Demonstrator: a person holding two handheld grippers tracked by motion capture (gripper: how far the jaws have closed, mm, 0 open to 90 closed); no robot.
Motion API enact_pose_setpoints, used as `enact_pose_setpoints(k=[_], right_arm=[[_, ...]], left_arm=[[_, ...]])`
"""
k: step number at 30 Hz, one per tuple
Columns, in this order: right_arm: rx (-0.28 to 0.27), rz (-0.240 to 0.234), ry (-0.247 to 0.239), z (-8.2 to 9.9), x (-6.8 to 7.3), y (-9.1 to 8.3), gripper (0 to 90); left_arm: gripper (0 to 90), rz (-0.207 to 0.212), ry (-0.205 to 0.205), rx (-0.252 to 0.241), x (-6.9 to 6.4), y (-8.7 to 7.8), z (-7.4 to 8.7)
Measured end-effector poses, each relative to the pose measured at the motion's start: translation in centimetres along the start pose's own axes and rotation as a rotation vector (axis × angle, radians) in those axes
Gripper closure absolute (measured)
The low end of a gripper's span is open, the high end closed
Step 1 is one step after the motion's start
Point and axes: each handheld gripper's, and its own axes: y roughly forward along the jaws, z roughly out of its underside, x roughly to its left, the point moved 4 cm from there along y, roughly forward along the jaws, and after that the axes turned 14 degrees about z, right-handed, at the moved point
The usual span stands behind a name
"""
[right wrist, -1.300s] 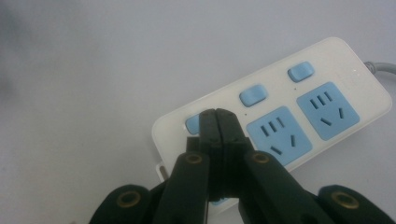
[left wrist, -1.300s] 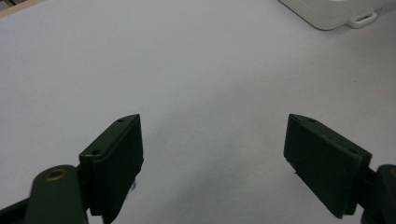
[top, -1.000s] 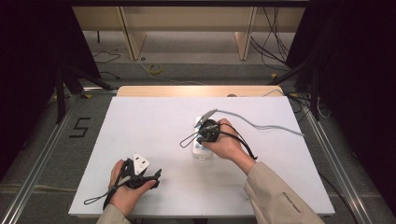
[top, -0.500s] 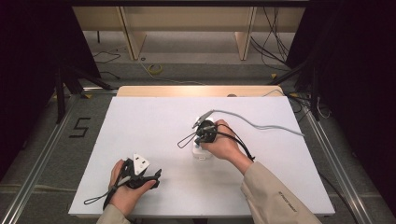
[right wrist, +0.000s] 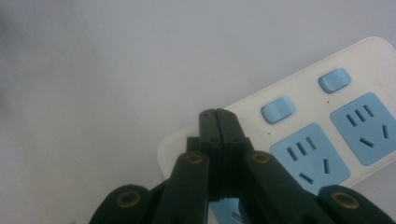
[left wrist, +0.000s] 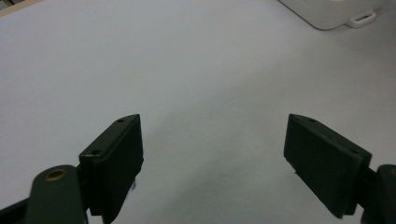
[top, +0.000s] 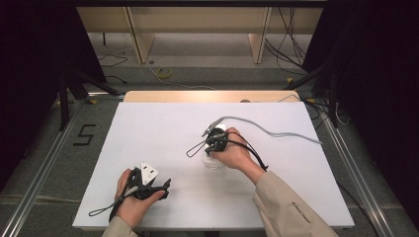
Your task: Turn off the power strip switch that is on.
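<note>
Hovering over the power strip, the right gripper has its fingers pressed together, the left gripper fingers apart; stiff, smooth plastic, probably light, best gripped across its narrow sides.

Pwr strip cut off, right edge

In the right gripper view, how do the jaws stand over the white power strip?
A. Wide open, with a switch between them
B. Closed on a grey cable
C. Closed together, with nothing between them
C: the right gripper has its jaws pressed flat together above the power strip, near its blue switches.
</note>
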Motion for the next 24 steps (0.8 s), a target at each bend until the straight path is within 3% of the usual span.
enact_pose_setpoints(k=[24], right_arm=[[0.05,0.011,0.015,-0.36,0.23,0.13,90.0]], left_arm=[[19.5,-0.001,0.003,0.003,-0.09,-0.01,0.0]])
